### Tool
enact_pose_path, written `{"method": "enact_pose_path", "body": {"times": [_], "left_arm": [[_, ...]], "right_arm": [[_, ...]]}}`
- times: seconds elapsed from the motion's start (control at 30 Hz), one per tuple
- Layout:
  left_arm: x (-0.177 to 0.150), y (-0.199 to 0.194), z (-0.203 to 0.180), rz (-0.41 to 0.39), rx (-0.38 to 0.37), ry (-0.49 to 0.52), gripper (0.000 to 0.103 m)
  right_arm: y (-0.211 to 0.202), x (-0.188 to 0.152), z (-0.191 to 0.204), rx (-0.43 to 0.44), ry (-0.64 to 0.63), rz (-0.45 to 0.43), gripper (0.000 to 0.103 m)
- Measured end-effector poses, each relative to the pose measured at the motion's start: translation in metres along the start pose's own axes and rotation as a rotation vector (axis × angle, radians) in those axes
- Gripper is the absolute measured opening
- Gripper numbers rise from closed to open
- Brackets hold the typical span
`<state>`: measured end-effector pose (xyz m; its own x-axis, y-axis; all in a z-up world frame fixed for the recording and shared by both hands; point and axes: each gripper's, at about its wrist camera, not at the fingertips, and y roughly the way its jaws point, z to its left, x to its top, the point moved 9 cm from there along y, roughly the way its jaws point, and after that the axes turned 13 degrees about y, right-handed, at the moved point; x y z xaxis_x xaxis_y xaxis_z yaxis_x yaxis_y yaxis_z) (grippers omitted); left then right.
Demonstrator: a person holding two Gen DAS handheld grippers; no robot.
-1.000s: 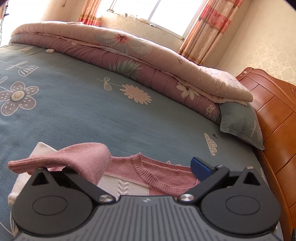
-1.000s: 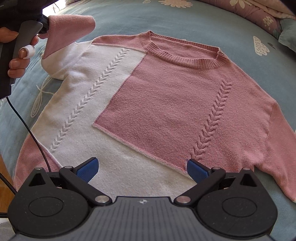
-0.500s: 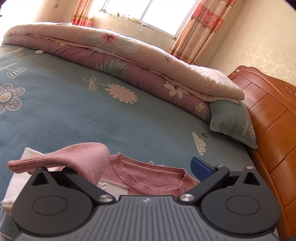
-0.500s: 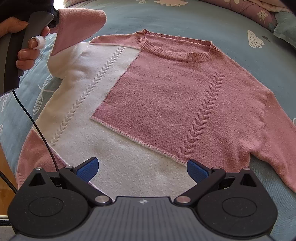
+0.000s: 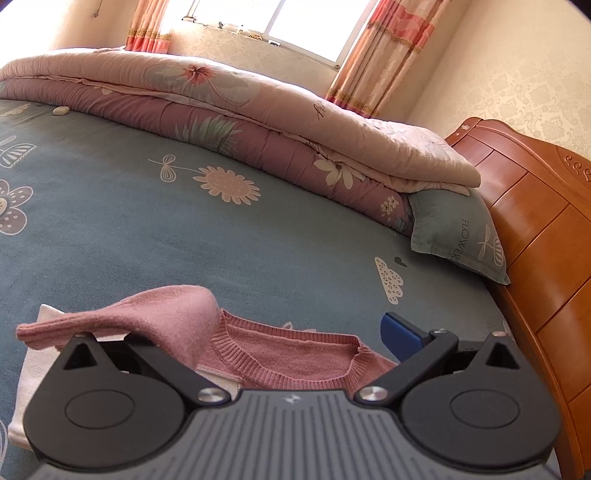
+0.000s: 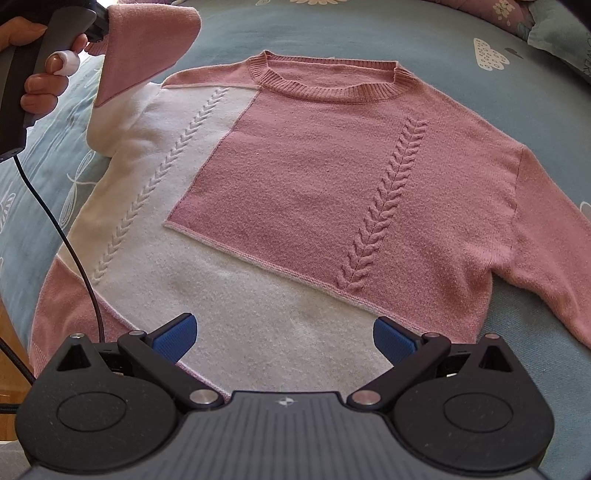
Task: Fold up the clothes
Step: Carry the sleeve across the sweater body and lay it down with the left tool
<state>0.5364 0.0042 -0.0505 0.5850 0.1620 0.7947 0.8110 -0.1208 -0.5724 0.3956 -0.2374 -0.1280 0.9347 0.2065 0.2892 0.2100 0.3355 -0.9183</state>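
Observation:
A pink and white knit sweater (image 6: 314, 192) lies flat, front up, on the blue flowered bedsheet (image 5: 147, 229). Its pink sleeve cuff (image 6: 144, 44) is lifted at the upper left and hangs from my left gripper (image 6: 98, 22), held in a hand. In the left wrist view that cuff (image 5: 147, 317) drapes over the left finger, and the right blue pad (image 5: 400, 334) stands far apart, so the jaws look wide. My right gripper (image 6: 284, 338) is open and empty, low over the white hem. The other sleeve (image 6: 546, 258) lies out to the right.
A folded pink quilt (image 5: 258, 122) and a grey-blue pillow (image 5: 458, 236) lie along the far side of the bed. A wooden headboard (image 5: 535, 229) rises at the right. A black cable (image 6: 62, 240) hangs from the left gripper across the sweater's left edge.
The left gripper has carried the pink cuff inward, toward the sweater's collar. The right gripper has edged a little forward over the hem and stays open.

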Motion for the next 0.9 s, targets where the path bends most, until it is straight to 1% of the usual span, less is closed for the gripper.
{"method": "enact_pose_path", "body": {"times": [0.1,0.2,0.4,0.57,0.7,0.9], "left_arm": [[-0.006,0.011,-0.010,0.004,0.018,0.046,0.102],[-0.013,0.022,-0.019,0.012,0.031,0.090,0.102],[-0.028,0.043,-0.037,0.046,0.010,0.139,0.102],[-0.038,0.054,-0.044,0.075,-0.012,0.146,0.102],[-0.041,0.058,-0.053,0.082,-0.031,0.163,0.102],[-0.031,0.057,-0.061,0.052,-0.064,0.142,0.102]], "right_arm": [[-0.002,-0.005,-0.003,0.003,0.010,0.011,0.103],[-0.006,-0.013,-0.011,-0.017,0.020,0.035,0.103],[-0.013,-0.029,-0.022,-0.057,0.021,0.098,0.103],[-0.010,-0.030,-0.014,-0.069,-0.012,0.120,0.103],[-0.006,-0.028,-0.001,-0.051,-0.019,0.120,0.103],[-0.004,-0.031,0.014,-0.028,-0.015,0.127,0.103]]}}
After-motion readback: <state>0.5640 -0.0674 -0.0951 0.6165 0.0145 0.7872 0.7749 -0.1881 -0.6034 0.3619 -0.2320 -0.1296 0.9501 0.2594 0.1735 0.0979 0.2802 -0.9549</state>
